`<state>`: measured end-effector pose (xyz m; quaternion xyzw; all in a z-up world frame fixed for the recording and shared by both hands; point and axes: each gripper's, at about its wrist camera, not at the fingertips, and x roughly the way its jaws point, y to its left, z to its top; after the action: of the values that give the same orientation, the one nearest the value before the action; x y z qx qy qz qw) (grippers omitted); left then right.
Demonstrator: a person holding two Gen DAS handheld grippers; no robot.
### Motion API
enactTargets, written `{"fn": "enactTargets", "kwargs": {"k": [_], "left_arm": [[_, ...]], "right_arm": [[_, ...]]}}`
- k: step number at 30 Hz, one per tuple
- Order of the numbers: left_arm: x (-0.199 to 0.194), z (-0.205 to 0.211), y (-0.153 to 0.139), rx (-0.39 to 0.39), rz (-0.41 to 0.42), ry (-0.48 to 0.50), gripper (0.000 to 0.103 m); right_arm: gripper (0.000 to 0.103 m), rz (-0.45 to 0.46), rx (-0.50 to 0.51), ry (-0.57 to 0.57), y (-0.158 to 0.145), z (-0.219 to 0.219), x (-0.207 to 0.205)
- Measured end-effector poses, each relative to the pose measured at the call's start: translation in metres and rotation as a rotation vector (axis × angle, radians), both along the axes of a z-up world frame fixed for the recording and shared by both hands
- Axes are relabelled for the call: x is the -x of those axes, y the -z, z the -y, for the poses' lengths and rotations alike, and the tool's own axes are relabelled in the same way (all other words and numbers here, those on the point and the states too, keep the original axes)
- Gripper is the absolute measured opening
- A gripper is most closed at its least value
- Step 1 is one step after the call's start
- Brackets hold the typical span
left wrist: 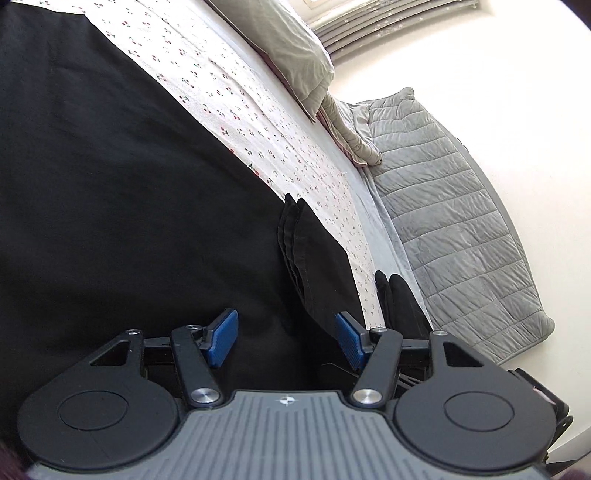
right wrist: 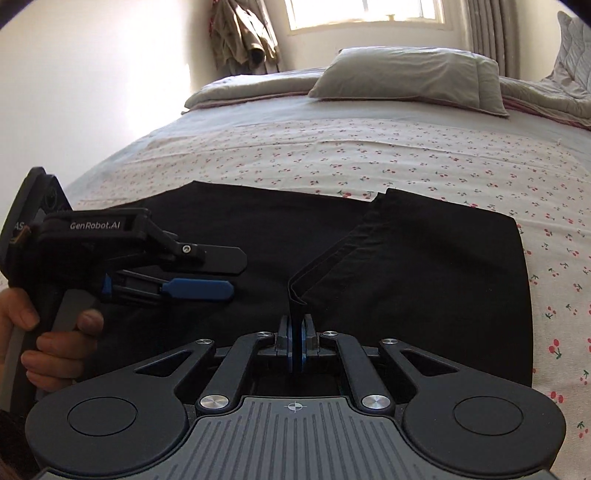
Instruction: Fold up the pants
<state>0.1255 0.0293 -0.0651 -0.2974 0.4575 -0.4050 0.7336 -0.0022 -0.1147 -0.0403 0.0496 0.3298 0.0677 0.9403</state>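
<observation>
Black pants (right wrist: 229, 221) lie spread across the bed, filling the left of the left wrist view (left wrist: 110, 184). My right gripper (right wrist: 295, 325) is shut on a hem edge of the pants; a layered strip of fabric (right wrist: 332, 254) rises from between its blue pads and runs up to the right. That lifted flap (left wrist: 314, 251) stands ahead of my left gripper (left wrist: 286, 332), which is open with nothing between its blue pads (left wrist: 223, 338). In the right wrist view the left gripper (right wrist: 229, 275) hovers over the pants at the left, held by a hand (right wrist: 55, 332).
The bed has a cherry-print sheet (right wrist: 369, 155) beyond and to the right of the pants. A grey pillow (right wrist: 406, 77) lies at the head, under a window (right wrist: 365, 14). A quilted grey blanket (left wrist: 461, 221) lies along the bed's far side.
</observation>
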Motion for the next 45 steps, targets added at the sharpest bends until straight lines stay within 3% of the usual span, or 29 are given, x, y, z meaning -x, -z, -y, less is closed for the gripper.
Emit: {"fn": "enactTargets", "kwargs": {"k": [2,4,6,11,14,15,16,18,20,29,37,40,42,43,44,45], "left_arm": [[0.000,0.004,-0.001,0.001,0.004,0.013,0.062],[0.000,0.008,0.000,0.000,0.010,0.025,0.062],[0.000,0.012,0.000,-0.001,0.016,0.033,0.062],[0.000,0.013,0.001,0.002,0.023,0.047,0.062],[-0.003,0.015,0.004,0.007,0.017,0.052,0.062],[-0.004,0.014,0.005,0.009,0.015,0.053,0.062],[-0.005,0.015,0.005,0.010,0.014,0.055,0.062],[-0.006,0.016,0.006,0.010,0.011,0.055,0.062],[-0.007,0.018,0.006,0.012,0.005,0.059,0.062],[-0.016,0.031,0.008,0.054,-0.060,0.051,0.063],[-0.009,0.062,0.001,-0.014,0.037,0.028,0.059],[-0.008,0.067,0.001,-0.049,0.077,0.009,0.050],[-0.007,0.068,0.002,-0.079,0.092,-0.003,0.030],[-0.008,0.068,0.002,-0.109,0.101,-0.004,0.009],[-0.008,0.069,0.002,-0.139,0.110,-0.007,0.004],[-0.007,0.069,0.002,-0.164,0.118,-0.011,0.004]], "right_arm": [[0.014,0.007,0.050,0.002,0.003,-0.007,0.000],[0.039,0.022,0.109,0.009,0.008,-0.012,0.006],[0.054,0.047,0.194,0.015,0.014,-0.020,0.014],[0.057,0.163,0.431,-0.019,0.027,-0.043,0.029],[0.051,0.202,0.509,-0.054,0.032,-0.054,0.030],[0.045,0.208,0.515,-0.074,0.033,-0.056,0.030],[0.029,0.206,0.512,-0.095,0.033,-0.057,0.029],[0.009,0.190,0.491,-0.112,0.031,-0.057,0.025],[0.004,0.208,0.458,-0.104,0.025,-0.051,0.025],[0.002,0.249,0.227,-0.112,-0.012,-0.017,0.042],[0.003,0.197,0.128,-0.163,-0.010,-0.008,0.046],[0.003,0.161,0.063,-0.193,-0.009,-0.006,0.044],[0.003,0.124,0.024,-0.209,-0.009,-0.003,0.040],[0.005,0.108,0.002,-0.210,-0.007,0.001,0.040],[0.014,0.091,-0.026,-0.216,-0.007,0.004,0.039],[0.014,0.078,-0.061,-0.222,-0.008,0.008,0.039]]}}
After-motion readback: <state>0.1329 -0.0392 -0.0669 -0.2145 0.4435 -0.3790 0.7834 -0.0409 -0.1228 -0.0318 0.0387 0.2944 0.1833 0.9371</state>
